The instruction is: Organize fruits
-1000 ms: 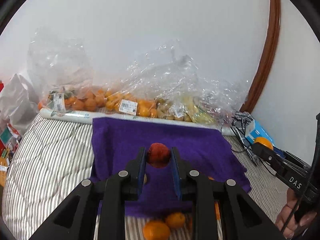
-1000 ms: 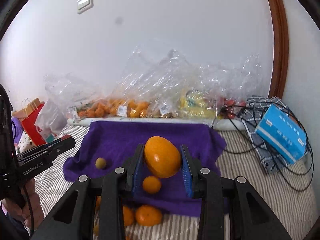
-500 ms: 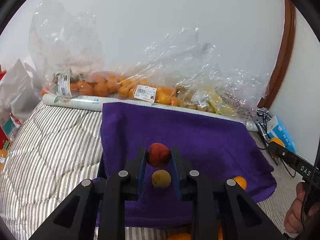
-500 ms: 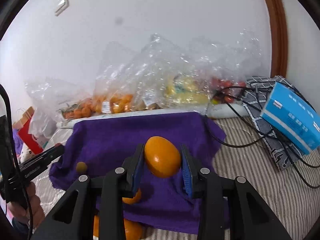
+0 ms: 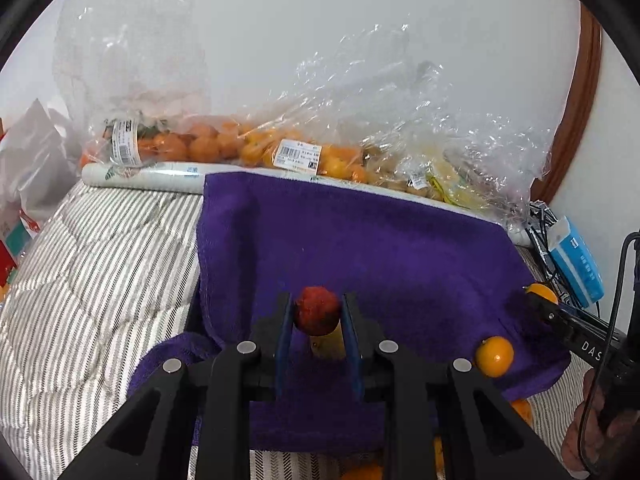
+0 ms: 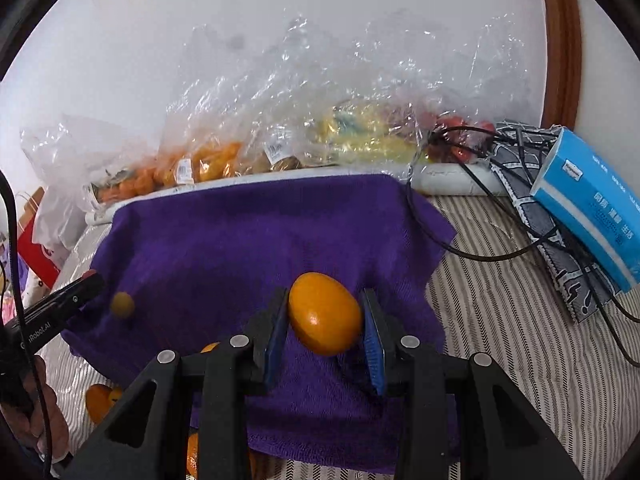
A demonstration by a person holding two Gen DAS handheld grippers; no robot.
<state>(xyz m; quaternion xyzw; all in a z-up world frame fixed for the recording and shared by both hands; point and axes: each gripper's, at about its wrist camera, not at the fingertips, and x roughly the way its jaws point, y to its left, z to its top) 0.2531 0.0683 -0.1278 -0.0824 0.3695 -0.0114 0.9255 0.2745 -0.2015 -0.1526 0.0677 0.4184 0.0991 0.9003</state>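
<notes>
Both fruits look mid-placement: the left gripper clamps a small rough red fruit and the right gripper a smooth orange egg-shaped fruit over the purple towel, needing gentle lowering before release.

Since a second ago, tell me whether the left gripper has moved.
Yes. The left gripper, shut on the red fruit, has come down and forward over the purple towel, toward the fruit bags.

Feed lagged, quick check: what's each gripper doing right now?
Left gripper: shut on a red fruit.
Right gripper: shut on an orange fruit.
</notes>
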